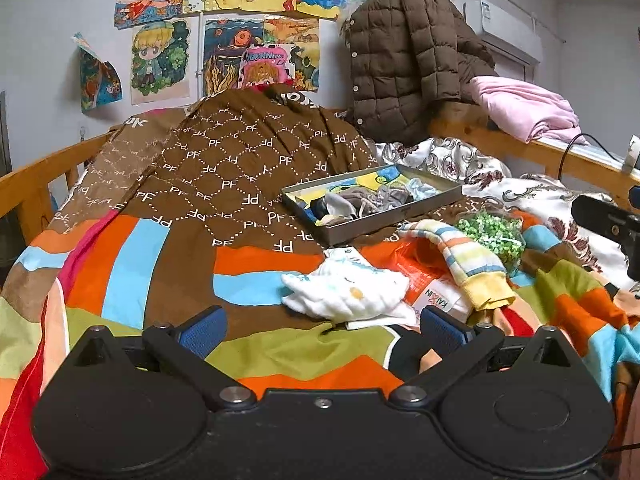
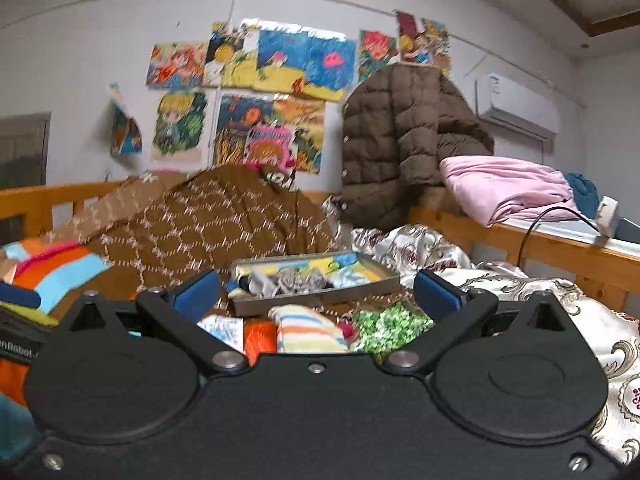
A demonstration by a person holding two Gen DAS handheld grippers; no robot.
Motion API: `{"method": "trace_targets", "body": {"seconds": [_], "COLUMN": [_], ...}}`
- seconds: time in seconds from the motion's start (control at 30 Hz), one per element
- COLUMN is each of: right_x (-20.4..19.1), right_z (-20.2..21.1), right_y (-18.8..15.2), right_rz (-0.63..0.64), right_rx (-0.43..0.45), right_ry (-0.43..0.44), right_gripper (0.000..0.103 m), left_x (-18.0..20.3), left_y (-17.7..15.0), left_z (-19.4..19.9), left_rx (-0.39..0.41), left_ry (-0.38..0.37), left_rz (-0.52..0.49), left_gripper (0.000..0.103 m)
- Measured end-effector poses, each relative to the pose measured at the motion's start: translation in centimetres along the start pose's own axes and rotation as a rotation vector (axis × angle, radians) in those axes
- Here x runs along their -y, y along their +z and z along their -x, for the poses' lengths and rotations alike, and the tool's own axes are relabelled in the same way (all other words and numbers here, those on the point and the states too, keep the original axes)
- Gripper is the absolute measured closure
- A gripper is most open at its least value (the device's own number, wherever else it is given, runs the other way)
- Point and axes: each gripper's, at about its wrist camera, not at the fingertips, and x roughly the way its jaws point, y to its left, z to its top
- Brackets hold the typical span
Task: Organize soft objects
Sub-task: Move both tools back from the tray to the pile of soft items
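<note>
Bed [image 1: 36,184], wooden rail, covered by a quilt [image 1: 132,256] in orange, blue, green and brown blocks; a brown "PF"-patterned part [image 1: 232,168] is heaped at the far end. Pale floral bedding [image 1: 532,196] bunched to the right.

Wall behind: children's drawings [image 1: 256,12] taped up. Brown quilted jacket [image 1: 404,68] hanging at the far right corner, pink folded blanket [image 1: 524,108] on the ledge beside it. White air-conditioner [image 2: 516,104] high on the right wall.

Shallow metal tray [image 1: 384,222] sits on the brown quilt, mid-bed. Inside it a tangle of small grey and dark soft pieces [image 1: 360,200], blurred; cannot tell them apart.

Loose soft things on the quilt in front of the tray: white cloth with small prints [image 1: 348,288] nearest the left tool; striped sock [image 1: 460,256] with yellow cuff just right of it, lying over an orange printed bag [image 1: 428,276]; green speckled piece [image 1: 492,236] beside the sock's far end.

Left tool [image 1: 322,330]: blue pads spread wide, empty, low over the quilt, white cloth just beyond the tips.

Right tool [image 2: 316,292]: spread wide, empty, the sock and green piece showing between its fingers, tray beyond.
</note>
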Motion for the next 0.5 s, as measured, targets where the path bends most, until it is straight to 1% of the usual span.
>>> {"method": "trace_targets", "body": {"seconds": [0.13, 0.27, 0.5], "right_x": [-0.3, -0.8, -2.3], "right_z": [-0.8, -2.1, -2.7], "right_y": [-0.2, -0.4, -1.4], "right_rz": [0.018, 0.031, 0.072], "right_rx": [-0.055, -0.129, -0.217], "right_ry": [0.006, 0.022, 0.070], "right_gripper": [0.000, 0.000, 0.001], "left_x": [-0.3, -0.7, -0.7], "left_y": [-0.1, -0.3, -0.5], "left_z": [-0.6, -1.3, -2.9], "left_rx": [-0.020, -0.040, -0.043], "left_ry": [0.011, 0.015, -0.002], "left_rz": [0.009, 0.020, -0.002], "left_gripper": [0.001, 0.001, 0.001]}}
